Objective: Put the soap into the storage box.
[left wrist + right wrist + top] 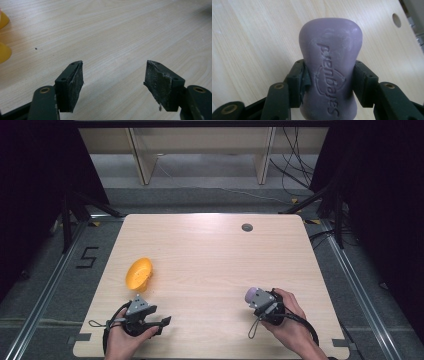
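Light wooden desk (pixel 210 255) with round cable hole (pixel 247 227) | black number 5 (pixel 88 256) on grey floor (pixel 55 285) | black cables (pixel 295 165) behind

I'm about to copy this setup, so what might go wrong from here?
The right tongs pinch the purple soap only at its narrow waist, so the smooth bar might slip or twist out. The yellow dish lies tipped on its side beside the open left tongs, so a nudge may roll it.

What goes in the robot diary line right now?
right gripper: shut on purple soap bar | left gripper: open | yellow plastic bowl: tipped on wooden table
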The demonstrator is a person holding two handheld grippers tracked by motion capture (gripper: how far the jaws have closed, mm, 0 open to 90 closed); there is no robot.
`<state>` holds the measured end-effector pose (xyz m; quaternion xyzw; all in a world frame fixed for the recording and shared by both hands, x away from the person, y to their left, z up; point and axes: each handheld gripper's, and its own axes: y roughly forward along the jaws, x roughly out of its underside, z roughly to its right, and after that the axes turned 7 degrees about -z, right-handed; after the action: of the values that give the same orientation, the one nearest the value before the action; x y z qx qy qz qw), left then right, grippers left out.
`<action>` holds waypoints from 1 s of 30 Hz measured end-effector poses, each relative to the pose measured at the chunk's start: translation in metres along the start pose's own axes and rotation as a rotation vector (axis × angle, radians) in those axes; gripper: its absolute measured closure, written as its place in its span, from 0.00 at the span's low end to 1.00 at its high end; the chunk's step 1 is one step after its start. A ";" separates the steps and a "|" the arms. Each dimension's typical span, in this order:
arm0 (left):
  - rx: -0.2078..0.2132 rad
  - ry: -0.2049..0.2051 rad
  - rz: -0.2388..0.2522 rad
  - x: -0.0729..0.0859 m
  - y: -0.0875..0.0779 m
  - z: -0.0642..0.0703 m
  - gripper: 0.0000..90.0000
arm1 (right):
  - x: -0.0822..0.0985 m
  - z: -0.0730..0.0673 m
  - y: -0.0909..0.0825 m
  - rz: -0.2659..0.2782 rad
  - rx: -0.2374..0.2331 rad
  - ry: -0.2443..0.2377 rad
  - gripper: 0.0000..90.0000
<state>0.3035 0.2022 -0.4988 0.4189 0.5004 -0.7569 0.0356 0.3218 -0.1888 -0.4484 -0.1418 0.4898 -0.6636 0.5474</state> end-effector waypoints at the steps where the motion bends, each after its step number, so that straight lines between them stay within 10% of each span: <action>1: -0.002 -0.004 0.004 0.000 0.000 0.000 0.34 | 0.001 0.000 0.000 0.011 0.016 -0.019 0.56; 18: 0.009 -0.009 0.012 -0.004 0.004 0.001 0.34 | 0.003 -0.004 -0.008 0.086 0.187 -0.182 0.56; 30: 0.144 0.042 0.083 -0.064 0.008 0.029 0.36 | 0.000 -0.010 -0.011 0.104 0.202 -0.210 0.56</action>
<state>0.3310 0.1516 -0.4576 0.4566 0.4273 -0.7799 0.0264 0.3086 -0.1847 -0.4441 -0.1290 0.3671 -0.6618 0.6408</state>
